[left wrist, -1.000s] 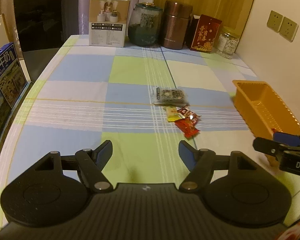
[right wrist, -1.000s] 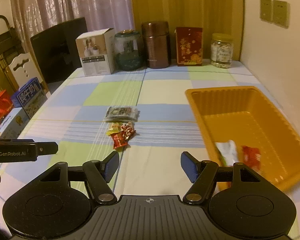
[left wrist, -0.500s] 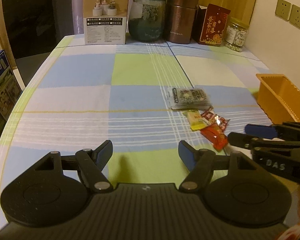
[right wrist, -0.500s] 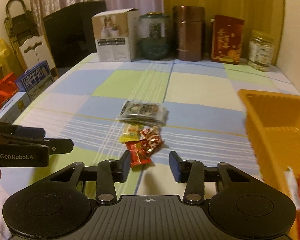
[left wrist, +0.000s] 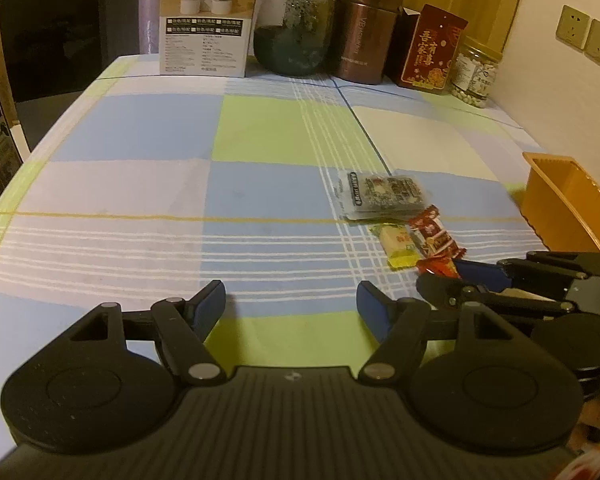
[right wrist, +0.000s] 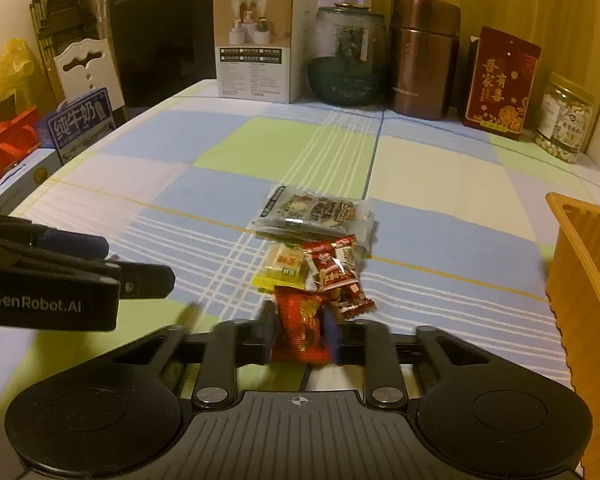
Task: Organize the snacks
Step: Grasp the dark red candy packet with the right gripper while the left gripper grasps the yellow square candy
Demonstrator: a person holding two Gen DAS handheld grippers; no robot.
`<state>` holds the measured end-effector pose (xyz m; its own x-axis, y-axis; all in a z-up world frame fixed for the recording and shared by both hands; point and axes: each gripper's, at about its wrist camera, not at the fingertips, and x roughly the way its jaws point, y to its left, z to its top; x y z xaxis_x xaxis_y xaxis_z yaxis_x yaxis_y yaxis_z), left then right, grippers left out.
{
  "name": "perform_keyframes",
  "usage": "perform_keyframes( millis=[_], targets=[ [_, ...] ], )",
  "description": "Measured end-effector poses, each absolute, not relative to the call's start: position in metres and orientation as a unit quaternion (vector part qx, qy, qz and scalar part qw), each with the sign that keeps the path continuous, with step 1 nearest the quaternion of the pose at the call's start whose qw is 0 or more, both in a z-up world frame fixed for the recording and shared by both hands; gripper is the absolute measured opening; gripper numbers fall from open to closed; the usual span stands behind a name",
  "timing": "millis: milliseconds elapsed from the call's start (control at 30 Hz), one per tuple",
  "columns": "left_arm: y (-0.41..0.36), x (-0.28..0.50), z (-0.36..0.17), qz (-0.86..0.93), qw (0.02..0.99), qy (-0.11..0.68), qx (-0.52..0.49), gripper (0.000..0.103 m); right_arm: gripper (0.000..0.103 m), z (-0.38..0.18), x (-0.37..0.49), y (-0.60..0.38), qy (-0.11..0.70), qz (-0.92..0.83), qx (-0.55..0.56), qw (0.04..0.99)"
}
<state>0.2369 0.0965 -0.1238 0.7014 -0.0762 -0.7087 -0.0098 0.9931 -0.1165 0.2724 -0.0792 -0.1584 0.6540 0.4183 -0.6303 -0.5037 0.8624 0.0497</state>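
A small pile of snacks lies mid-table: a clear dark packet (right wrist: 316,214), a yellow packet (right wrist: 286,268), a red-and-white wrapped snack (right wrist: 338,276) and a red packet (right wrist: 302,322). My right gripper (right wrist: 298,332) has its fingers closed in around the red packet, touching its sides. In the left wrist view the right gripper (left wrist: 452,274) reaches the red packet (left wrist: 438,266) from the right. My left gripper (left wrist: 290,304) is open and empty, above the cloth left of the pile. The orange basket (right wrist: 580,280) stands at the right.
Along the far edge stand a white box (right wrist: 262,46), a glass jar (right wrist: 348,60), a brown canister (right wrist: 422,60), a red box (right wrist: 498,82) and a nut jar (right wrist: 564,124). A milk carton (right wrist: 78,122) and chair are off the left edge.
My right gripper moved left from the basket to the snack pile and narrowed its fingers onto the red packet. My left gripper shifted a little forward and stayed open.
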Motion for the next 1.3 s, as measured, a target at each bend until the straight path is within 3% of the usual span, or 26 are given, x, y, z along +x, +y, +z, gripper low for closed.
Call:
perform_keyframes(
  millis=[400, 667, 1000, 1233, 1300],
  targets=[
    [0.075, 0.245, -0.123, -0.057, 0.922, 0.38, -0.057, 0.066, 0.023, -0.137, 0.263, -0.11, 0.317, 0.214, -0.035, 0.923],
    [0.048, 0.266, -0.129, -0.071, 0.923, 0.373, -0.058, 0.045, 0.023, -0.139, 0.271, -0.132, 0.328, 0.183, -0.006, 0.927],
    [0.031, 0.287, -0.136, -0.055, 0.928, 0.363, -0.065, 0.04, 0.022, -0.142, 0.273, -0.142, 0.336, 0.175, 0.016, 0.925],
    [0.019, 0.286, -0.137, -0.044, 0.932, 0.36, -0.014, 0.022, 0.022, -0.142, 0.272, -0.144, 0.336, 0.173, 0.018, 0.926],
    [0.02, 0.281, -0.136, -0.045, 0.93, 0.364, -0.008, 0.021, 0.022, -0.142, 0.272, -0.145, 0.336, 0.173, 0.018, 0.926]
  ],
)
